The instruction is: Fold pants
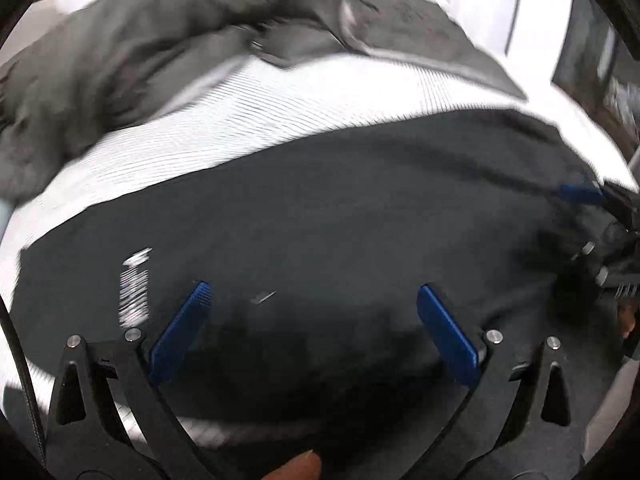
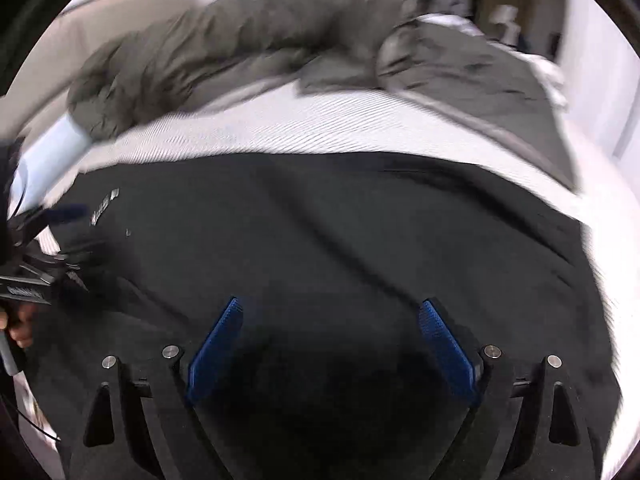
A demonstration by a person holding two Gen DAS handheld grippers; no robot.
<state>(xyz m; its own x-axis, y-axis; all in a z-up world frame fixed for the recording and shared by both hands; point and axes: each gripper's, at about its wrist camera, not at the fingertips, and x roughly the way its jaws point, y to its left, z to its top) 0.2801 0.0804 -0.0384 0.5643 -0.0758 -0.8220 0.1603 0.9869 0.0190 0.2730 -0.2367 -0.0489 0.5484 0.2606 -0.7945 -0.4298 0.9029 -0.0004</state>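
Bright, motion-blurred fisheye views, dark corners.

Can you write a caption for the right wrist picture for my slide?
Open right gripper above black pants spread on a white bed, grey blanket behind.

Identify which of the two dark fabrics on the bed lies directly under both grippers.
The black pants, flat and nearest; the grey-brown blanket lies crumpled farther back.

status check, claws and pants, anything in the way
Left claw open, empty. Right claw open, empty. Black pants flat on bed. Grey duvet behind, clear.
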